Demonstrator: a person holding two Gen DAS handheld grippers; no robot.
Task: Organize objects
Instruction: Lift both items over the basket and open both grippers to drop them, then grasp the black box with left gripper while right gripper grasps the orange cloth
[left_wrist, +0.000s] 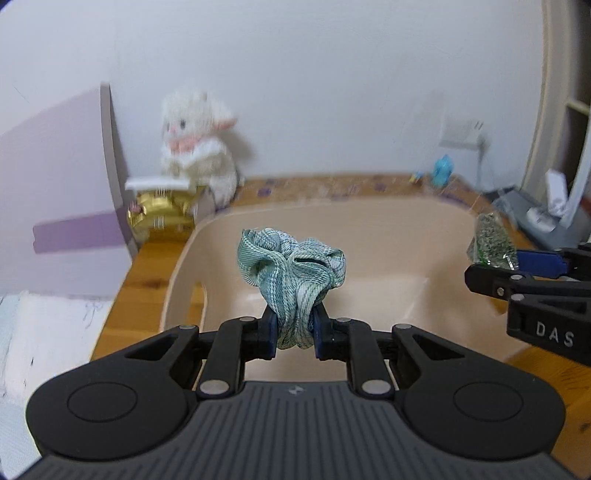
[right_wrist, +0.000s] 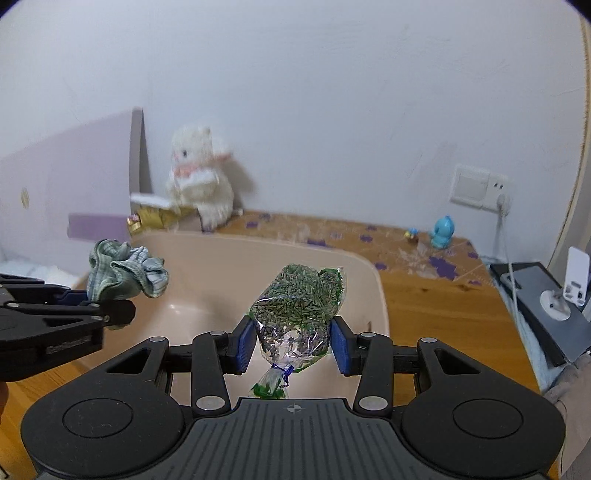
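Left wrist view showed the left claw (left_wrist: 294, 332) clamped on a bunched teal striped cloth (left_wrist: 291, 275), its blue pads pressed into the lower folds. The cloth was held above the open cavity of a beige plastic tub (left_wrist: 388, 236), near the tub's left wall and clear of its floor. The tub stood on a wooden worktop (left_wrist: 136, 280), with a strip of bare wood between the tub's left rim and the worktop's left edge. Beyond that edge lay white bedding (left_wrist: 48, 325).

The right claw (right_wrist: 293, 345) was clamped on a clear packet of green dried leaves (right_wrist: 299, 310). The packet stood upright between the pads, its knotted neck pointing down toward the claw body. It hung over the near right part of the tub, inside the right rim. The two claws were well apart, each over its own side of the tub, with open tub interior between them.

Behind the tub's far rim, a white plush toy (right_wrist: 201, 184) sat against the wall, with a gold wrapped package (right_wrist: 155, 219) just beside it at the far left corner. On the far right of the worktop stood a small blue figure (right_wrist: 441, 230), well apart from the tub. A dark flat device (right_wrist: 543, 306) lay at the worktop's right edge.
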